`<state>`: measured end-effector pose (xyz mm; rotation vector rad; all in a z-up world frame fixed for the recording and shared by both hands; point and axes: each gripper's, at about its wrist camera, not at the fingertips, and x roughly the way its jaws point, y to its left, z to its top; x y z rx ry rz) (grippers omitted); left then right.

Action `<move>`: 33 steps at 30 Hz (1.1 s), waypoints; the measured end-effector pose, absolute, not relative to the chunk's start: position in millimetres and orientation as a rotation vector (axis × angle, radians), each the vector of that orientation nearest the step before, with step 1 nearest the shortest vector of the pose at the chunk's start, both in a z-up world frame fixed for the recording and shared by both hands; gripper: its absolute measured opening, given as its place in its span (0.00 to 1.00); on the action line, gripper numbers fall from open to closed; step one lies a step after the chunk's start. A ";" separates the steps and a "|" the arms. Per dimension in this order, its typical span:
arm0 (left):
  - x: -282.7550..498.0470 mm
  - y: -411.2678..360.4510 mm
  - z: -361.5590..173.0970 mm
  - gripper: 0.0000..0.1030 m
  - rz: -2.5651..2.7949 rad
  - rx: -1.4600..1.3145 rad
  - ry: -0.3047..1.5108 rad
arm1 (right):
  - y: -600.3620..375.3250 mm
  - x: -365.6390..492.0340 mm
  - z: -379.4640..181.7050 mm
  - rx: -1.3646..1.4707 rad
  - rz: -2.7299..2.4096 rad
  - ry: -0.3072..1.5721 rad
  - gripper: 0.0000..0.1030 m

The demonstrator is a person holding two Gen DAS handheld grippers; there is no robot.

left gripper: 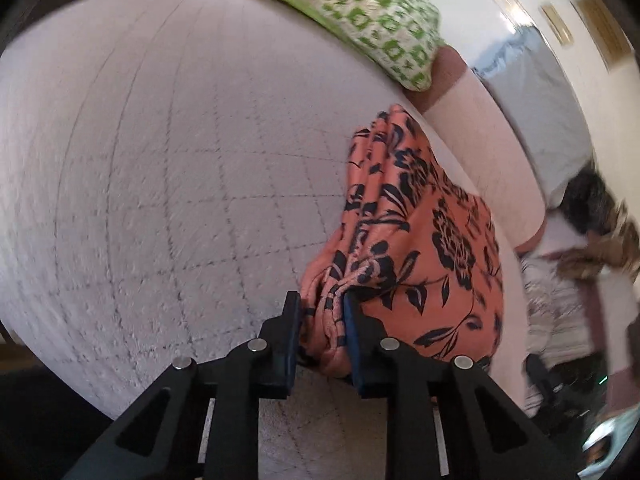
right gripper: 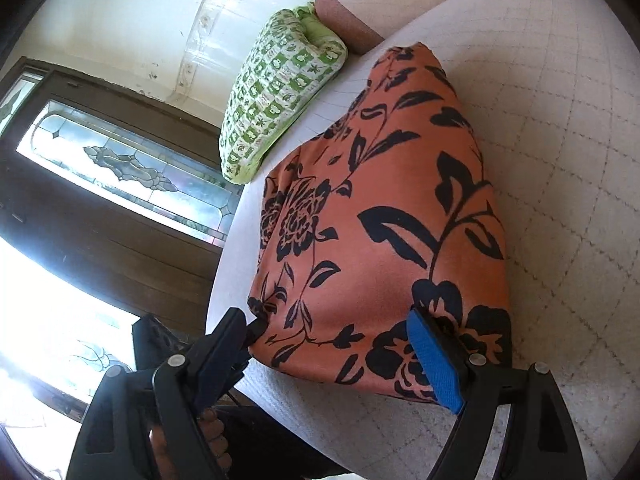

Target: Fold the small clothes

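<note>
Apparently a fold is starting: on the quilted bed [left gripper: 160,184], below the green pillow [left gripper: 360,12], the left gripper [left gripper: 320,320] pinches the orange floral garment [left gripper: 420,240]; the right gripper [right gripper: 336,344] gapes around its near edge and must close next

Orange floral garment [right gripper: 380,216] of soft matt cloth; quilted white bedcover [left gripper: 160,184] textured; door [right gripper: 100,224] dark wood

The garment [right gripper: 380,216] lies on the bed [left gripper: 160,184], near its edge. The pillow [right gripper: 280,92] rests on the bed beyond the garment, apart from it. In the right wrist view a door [right gripper: 100,200] stands off the bed to the left, behind the pillow.

The left gripper [left gripper: 322,316] has a bunched fold of the garment between its fingers.
</note>
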<state>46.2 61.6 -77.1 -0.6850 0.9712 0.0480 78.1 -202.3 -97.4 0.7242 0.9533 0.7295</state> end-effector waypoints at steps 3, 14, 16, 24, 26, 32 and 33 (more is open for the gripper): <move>45.3 56.9 -66.3 0.27 0.061 -0.650 0.959 | -210.4 75.8 -82.7 0.735 0.738 0.925 0.83; 115.8 12.1 -25.9 0.55 -0.114 -0.372 0.911 | -222.5 128.8 -84.1 0.872 0.860 1.010 0.85; 136.0 14.7 -58.6 0.52 -0.077 -0.336 1.002 | -221.8 146.4 -111.1 0.937 0.833 1.100 0.85; 136.0 5.9 -34.1 0.52 -0.059 -0.237 0.898 | -255.6 136.9 -93.2 0.922 0.800 1.022 0.85; 139.8 -3.9 -23.5 0.52 -0.100 -0.228 0.863 | -271.3 139.4 -101.2 0.911 0.713 1.035 0.85; 168.2 -35.4 -42.1 0.52 -0.150 -0.191 0.889 | -274.0 171.6 -133.3 0.984 0.688 1.115 0.85; 171.1 -36.1 -49.2 0.52 -0.147 -0.189 0.905 | -265.9 176.4 -134.2 0.994 0.736 1.129 0.85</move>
